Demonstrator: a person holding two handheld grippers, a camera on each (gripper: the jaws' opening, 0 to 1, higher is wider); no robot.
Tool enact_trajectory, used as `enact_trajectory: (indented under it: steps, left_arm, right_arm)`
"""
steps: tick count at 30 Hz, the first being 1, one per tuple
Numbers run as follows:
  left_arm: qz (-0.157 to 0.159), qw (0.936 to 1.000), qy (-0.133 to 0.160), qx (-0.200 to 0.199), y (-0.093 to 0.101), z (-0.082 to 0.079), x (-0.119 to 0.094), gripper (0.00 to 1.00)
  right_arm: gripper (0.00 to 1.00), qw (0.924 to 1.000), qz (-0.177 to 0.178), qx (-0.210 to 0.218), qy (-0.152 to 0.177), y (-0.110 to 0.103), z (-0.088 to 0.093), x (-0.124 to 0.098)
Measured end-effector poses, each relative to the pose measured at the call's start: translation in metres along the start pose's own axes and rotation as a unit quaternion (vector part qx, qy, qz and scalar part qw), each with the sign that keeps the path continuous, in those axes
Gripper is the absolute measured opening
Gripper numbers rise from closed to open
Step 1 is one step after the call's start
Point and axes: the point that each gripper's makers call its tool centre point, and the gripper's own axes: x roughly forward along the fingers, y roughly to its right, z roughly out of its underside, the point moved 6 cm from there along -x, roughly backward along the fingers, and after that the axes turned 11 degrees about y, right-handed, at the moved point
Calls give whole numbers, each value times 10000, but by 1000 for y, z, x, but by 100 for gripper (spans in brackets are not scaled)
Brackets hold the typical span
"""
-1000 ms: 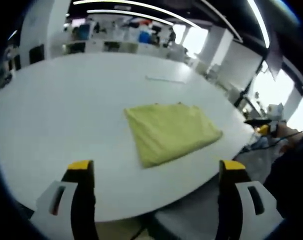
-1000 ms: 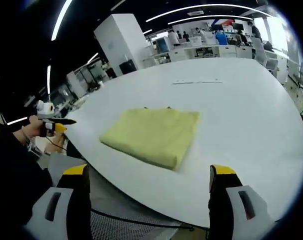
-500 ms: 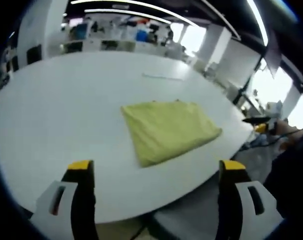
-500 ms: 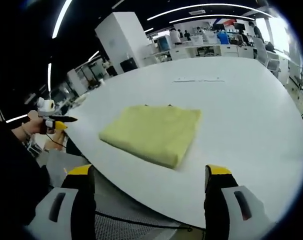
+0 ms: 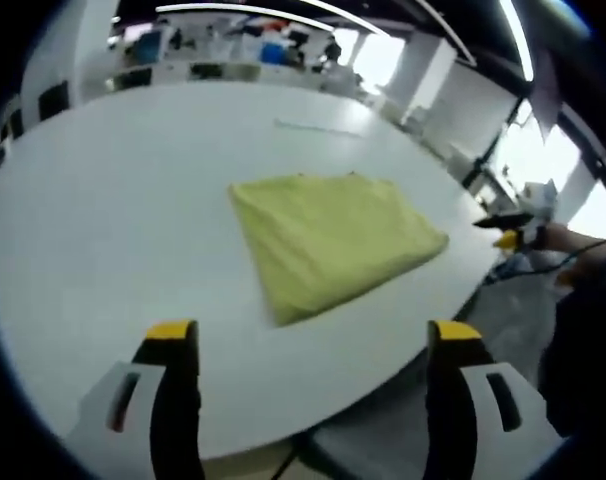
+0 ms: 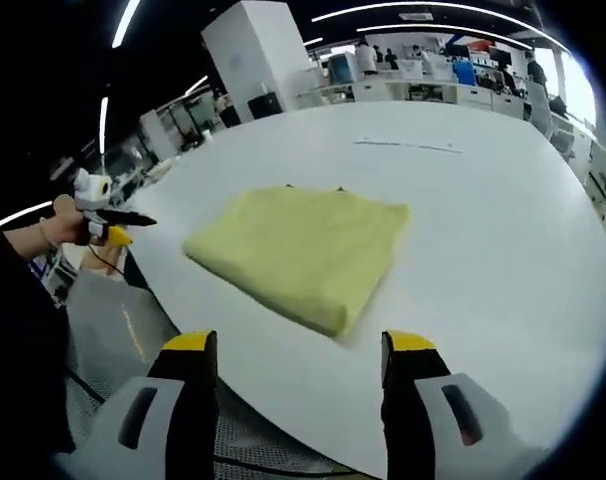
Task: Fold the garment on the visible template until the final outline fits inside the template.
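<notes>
- Left gripper view showed the left gripper (image 5: 315, 345) held above the near edge of a large white table (image 5: 103, 200), its two yellow-tipped jaws set wide apart with nothing between them.
- A yellow garment (image 5: 333, 240) lay folded into a compact, roughly four-sided shape on the table, ahead of the jaws and toward the table's near right edge.
- The garment lay flat, with a thicker folded edge along its near side; it was well apart from both jaws.
- At the right edge of this view, a hand (image 5: 563, 240) held the right gripper (image 5: 503, 222) off the table's edge, its yellow and black tip pointing toward the table. Whether those jaws were apart could not be told from this angle.
- A thin pale line (image 5: 318, 127) was marked on the tabletop beyond the garment; a template outline around the garment could not be made out.
- Right gripper view showed the right gripper (image 6: 298, 350) with its jaws likewise spread apart and empty, over the table edge (image 6: 283, 400).
- The garment (image 6: 298, 250) lay ahead of these jaws, near the table's edge, touching neither jaw.
- At the left of this view, a hand (image 6: 43, 232) held the left gripper (image 6: 118, 220) beside the table, clear of the garment.
- A dark sleeve (image 6: 18, 350) occupied the lower left of this view.
- Desks and ceiling light strips (image 6: 433, 12) were visible in the background beyond the table.
</notes>
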Motion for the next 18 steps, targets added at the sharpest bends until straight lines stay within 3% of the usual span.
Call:
enact_trajectory:
  steps: [8, 18]
  left_arm:
    - [10, 9998, -173, -110, -10, 17, 18, 83]
    - [23, 9997, -238, -67, -16, 28, 42, 73]
  right_arm:
    - [55, 9999, 18, 86, -148, 16, 11, 18]
    - [42, 9994, 42, 115, -312, 28, 26, 34]
